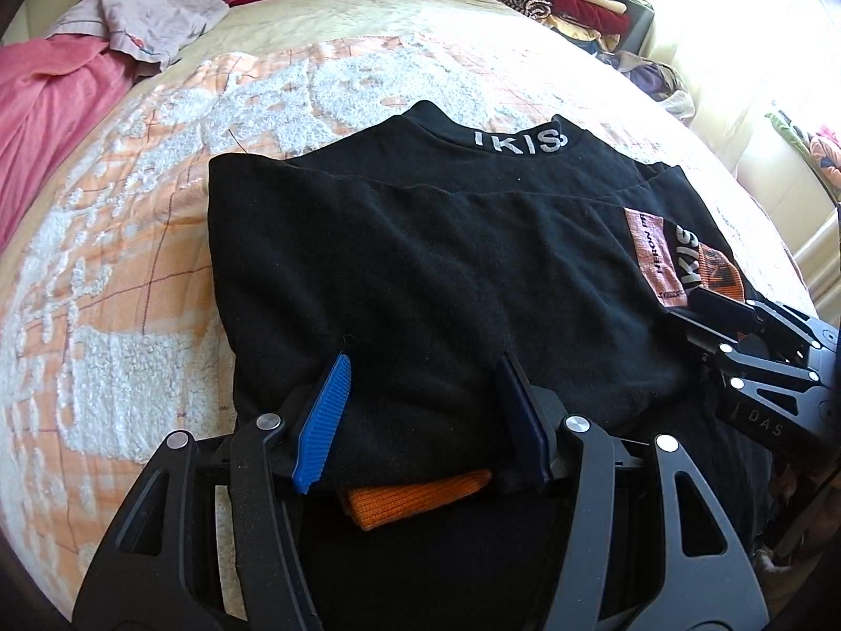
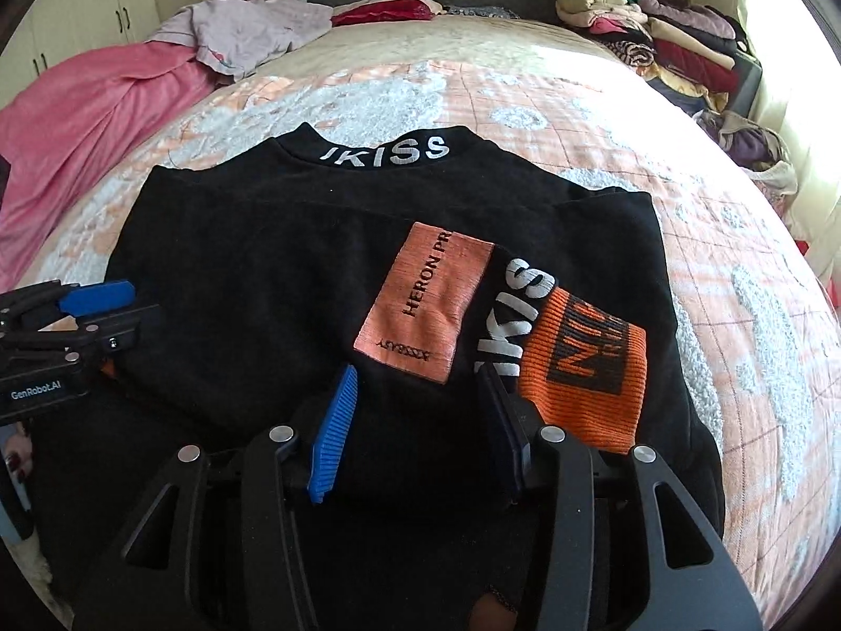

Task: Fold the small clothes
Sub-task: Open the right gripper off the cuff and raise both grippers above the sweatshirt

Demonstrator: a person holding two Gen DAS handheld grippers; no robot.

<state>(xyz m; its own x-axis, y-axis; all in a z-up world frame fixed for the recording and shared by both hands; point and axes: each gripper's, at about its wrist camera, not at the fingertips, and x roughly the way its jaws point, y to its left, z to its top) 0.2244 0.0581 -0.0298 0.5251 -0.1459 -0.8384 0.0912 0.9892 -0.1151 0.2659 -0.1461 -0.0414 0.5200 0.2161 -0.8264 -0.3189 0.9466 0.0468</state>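
Black sweater (image 1: 447,263) on patterned bedspread (image 1: 131,289), left tongs (image 1: 426,368) parted over its hem.

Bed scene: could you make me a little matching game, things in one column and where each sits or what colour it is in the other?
Things:
1. black top
2. pink blanket
3. stack of folded clothes
4. orange cuff

Descriptions:
A. piled at the far right corner of the bed
B. laid flat in the middle of the bed, white letters on its collar
C. bunched along the far left side
D. ribbed, with a black printed block, on the sleeve end folded over the top

Pairs: 1-B, 2-C, 3-A, 4-D
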